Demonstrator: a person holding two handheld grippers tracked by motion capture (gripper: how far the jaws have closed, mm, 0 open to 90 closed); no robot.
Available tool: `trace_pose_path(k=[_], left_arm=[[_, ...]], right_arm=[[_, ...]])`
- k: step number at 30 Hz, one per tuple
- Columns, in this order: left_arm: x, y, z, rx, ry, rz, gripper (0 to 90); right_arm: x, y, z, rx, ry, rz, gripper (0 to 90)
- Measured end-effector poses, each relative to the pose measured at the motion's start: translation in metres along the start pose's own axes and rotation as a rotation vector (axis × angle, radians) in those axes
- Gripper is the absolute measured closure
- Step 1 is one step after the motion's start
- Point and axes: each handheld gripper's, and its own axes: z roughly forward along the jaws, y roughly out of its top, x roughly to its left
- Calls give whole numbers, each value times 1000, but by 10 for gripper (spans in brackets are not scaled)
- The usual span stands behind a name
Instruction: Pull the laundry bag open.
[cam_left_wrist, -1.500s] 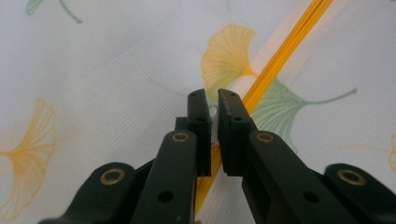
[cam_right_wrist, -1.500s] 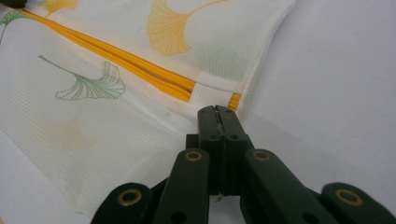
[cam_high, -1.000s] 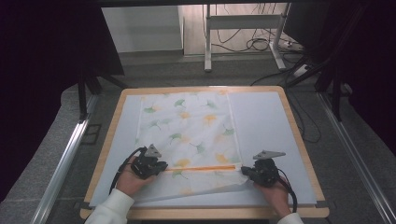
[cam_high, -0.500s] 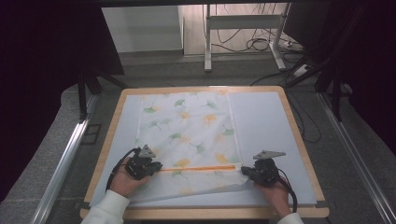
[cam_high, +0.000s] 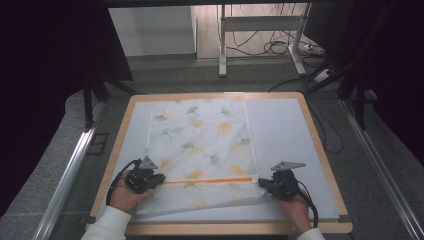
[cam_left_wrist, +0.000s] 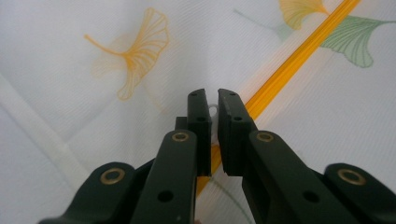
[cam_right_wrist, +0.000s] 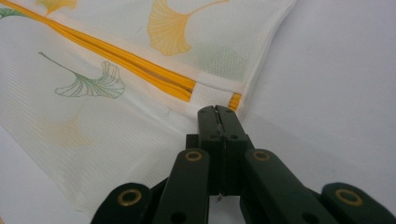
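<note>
A white mesh laundry bag printed with green and orange ginkgo leaves (cam_high: 202, 150) lies flat on a pale mat over a wood-rimmed table (cam_high: 320, 150), its orange zipper (cam_high: 207, 181) running across the near end. The left gripper (cam_high: 156, 181), at the bag's eight o'clock, has its jaws narrowed onto a small white zipper pull (cam_left_wrist: 213, 111) at twelve o'clock of its tips. The right gripper (cam_high: 264, 184), at the bag's four o'clock, is clamped tight on the bag's edge beside the zipper's end (cam_right_wrist: 235, 100). Beyond lie grey floor (cam_high: 165, 75), a metal stand (cam_high: 260, 30) and loose cables (cam_high: 275, 47).
</note>
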Motion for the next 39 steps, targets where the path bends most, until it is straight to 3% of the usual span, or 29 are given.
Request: trace_pose_path(k=[16, 26, 39], left_arm=[[3, -2, -2, 0, 2, -10, 852], [14, -12, -8, -4, 7, -42, 852], [14, -15, -11, 1, 20, -44, 852]], right_arm=[[0, 0, 0, -1, 2, -5, 898], [0, 0, 0, 1, 0, -2, 898], [0, 0, 0, 3, 0, -3, 898]])
